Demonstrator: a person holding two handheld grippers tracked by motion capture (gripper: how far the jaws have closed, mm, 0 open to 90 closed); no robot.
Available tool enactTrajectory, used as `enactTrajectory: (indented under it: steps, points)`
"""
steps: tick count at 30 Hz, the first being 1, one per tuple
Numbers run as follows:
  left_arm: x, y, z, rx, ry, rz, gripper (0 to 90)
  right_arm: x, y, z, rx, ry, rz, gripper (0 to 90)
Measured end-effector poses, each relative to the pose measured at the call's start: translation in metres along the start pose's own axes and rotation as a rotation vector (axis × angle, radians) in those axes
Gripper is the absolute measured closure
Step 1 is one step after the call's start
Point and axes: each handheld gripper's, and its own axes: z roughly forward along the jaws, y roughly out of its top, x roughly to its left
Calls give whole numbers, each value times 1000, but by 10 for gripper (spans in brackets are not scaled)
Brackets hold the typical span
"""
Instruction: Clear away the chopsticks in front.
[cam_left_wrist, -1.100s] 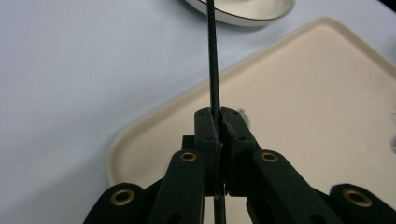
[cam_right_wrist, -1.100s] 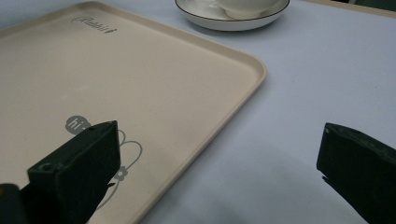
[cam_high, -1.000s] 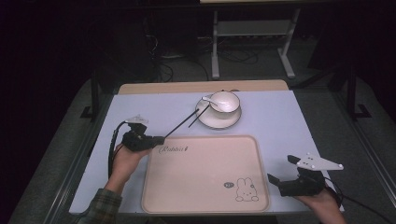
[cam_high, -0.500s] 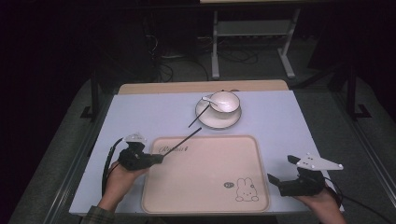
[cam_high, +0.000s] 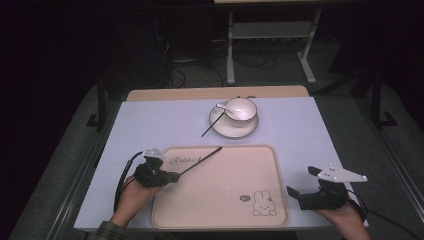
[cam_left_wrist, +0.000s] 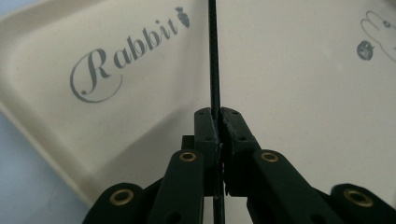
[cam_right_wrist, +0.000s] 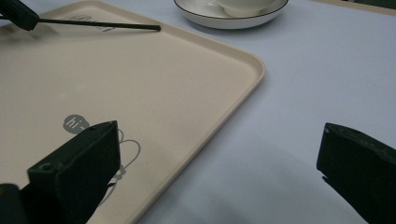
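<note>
My left gripper (cam_high: 175, 176) (cam_left_wrist: 218, 116) is shut on a thin black chopstick (cam_high: 200, 160) (cam_left_wrist: 214, 56). The stick slants up and right over the top-left part of the beige rabbit tray (cam_high: 225, 200) (cam_left_wrist: 289, 70), above the word "Rabbit". Its far end shows in the right gripper view (cam_right_wrist: 100, 24). A second black chopstick (cam_high: 210, 128) lies on the table with its tip at the saucer (cam_high: 233, 131). On that saucer stands a white cup (cam_high: 240, 108) holding a spoon (cam_high: 222, 106). My right gripper (cam_high: 301, 181) (cam_right_wrist: 219, 140) stands open just right of the tray, nothing between its jaws.
The pale blue table top (cam_high: 150, 125) ends close to both hands at the front. A wooden strip (cam_high: 215, 93) runs along its far edge. Beyond it, a metal stand (cam_high: 270, 45) and cables lie on the dark floor.
My left hand has drawn back toward the front edge with the chopstick, whose tip has left the saucer and now hangs over the tray. The right hand has not moved.
</note>
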Motion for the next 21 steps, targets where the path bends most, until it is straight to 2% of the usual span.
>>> enactTrajectory:
  steps: [7,21]
  points:
    - [-1,-2,7,54,31,36,844,0,0,0,2,0,-1,0]
    - [-2,-2,7,58,34,48,821,0,0,0,4,0,-4,0]
